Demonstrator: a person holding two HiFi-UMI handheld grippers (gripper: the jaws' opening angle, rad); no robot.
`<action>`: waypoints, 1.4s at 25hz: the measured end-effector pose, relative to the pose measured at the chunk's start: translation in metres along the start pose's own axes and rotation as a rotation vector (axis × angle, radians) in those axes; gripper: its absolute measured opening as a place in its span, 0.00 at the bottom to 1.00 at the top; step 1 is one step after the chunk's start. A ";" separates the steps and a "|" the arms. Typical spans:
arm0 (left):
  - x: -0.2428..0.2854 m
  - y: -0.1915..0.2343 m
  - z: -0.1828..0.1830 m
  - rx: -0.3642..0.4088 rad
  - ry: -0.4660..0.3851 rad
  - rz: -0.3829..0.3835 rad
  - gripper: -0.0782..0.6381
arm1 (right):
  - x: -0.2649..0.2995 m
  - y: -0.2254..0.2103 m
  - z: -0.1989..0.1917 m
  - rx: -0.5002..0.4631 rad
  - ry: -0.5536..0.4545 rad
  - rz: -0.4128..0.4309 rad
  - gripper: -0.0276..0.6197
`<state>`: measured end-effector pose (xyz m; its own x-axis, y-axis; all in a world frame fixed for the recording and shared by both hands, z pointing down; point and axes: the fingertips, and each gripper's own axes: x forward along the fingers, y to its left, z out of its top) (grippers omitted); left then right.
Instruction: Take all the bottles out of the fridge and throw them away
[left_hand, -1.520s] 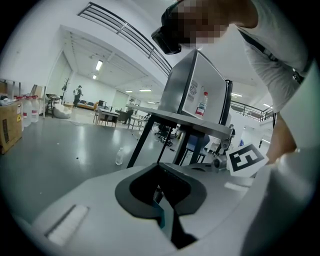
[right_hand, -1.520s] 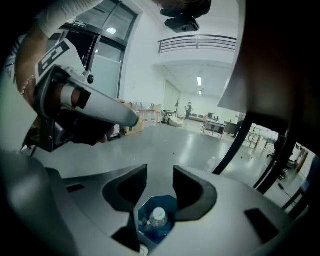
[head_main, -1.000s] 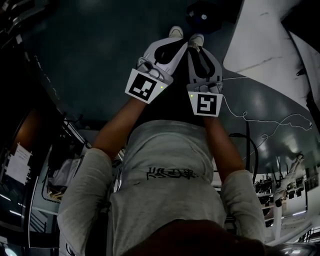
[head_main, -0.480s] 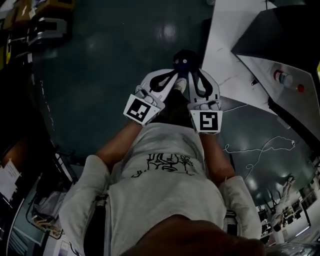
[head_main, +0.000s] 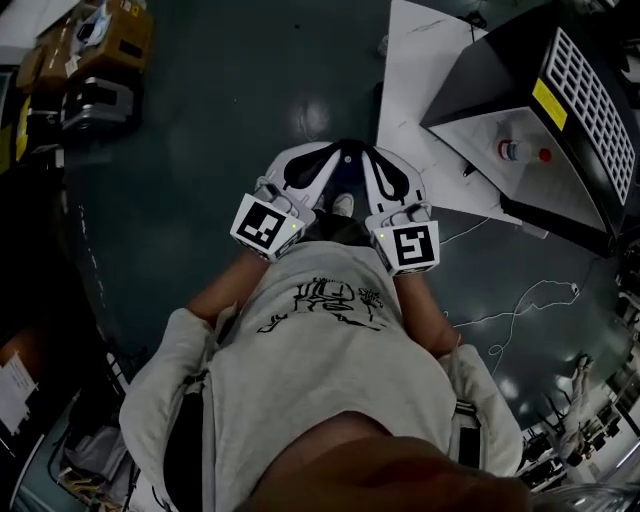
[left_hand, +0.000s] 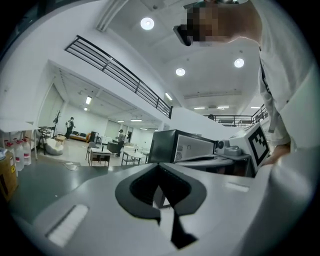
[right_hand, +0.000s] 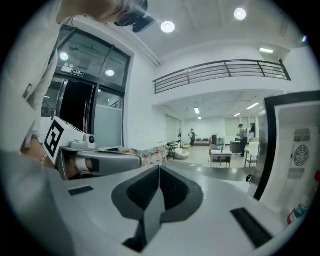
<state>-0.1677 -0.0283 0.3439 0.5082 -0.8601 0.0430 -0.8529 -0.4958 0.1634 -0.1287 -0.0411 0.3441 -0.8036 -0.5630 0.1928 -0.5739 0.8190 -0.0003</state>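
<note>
Head view: bottle (head_main: 512, 151) lies on its side at the fridge (head_main: 500, 70), ahead-right of me, long axis crosswise. Right gripper (head_main: 368, 160) nearer, jaws just closed, empty; left gripper (head_main: 330, 155) also closed, empty

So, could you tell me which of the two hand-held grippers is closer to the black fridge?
The right hand-held gripper: it is held on the side where the fridge is, while the left hand-held gripper is on the far side.

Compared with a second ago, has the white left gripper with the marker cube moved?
Yes, upward. Tips of the left gripper stopped short of the person's white shoe; now they lie past it.
</note>
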 end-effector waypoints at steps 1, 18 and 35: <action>-0.001 -0.003 0.004 -0.002 0.007 -0.003 0.12 | -0.002 0.001 0.005 0.006 -0.002 -0.004 0.06; 0.077 -0.110 0.024 -0.001 0.006 -0.272 0.12 | -0.110 -0.078 0.014 0.063 -0.018 -0.300 0.06; 0.220 -0.298 0.007 0.008 0.007 -0.343 0.12 | -0.284 -0.230 -0.020 0.076 -0.027 -0.384 0.06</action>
<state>0.1973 -0.0708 0.2980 0.7664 -0.6423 -0.0068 -0.6329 -0.7570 0.1621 0.2347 -0.0678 0.3093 -0.5317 -0.8303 0.1671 -0.8427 0.5384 -0.0060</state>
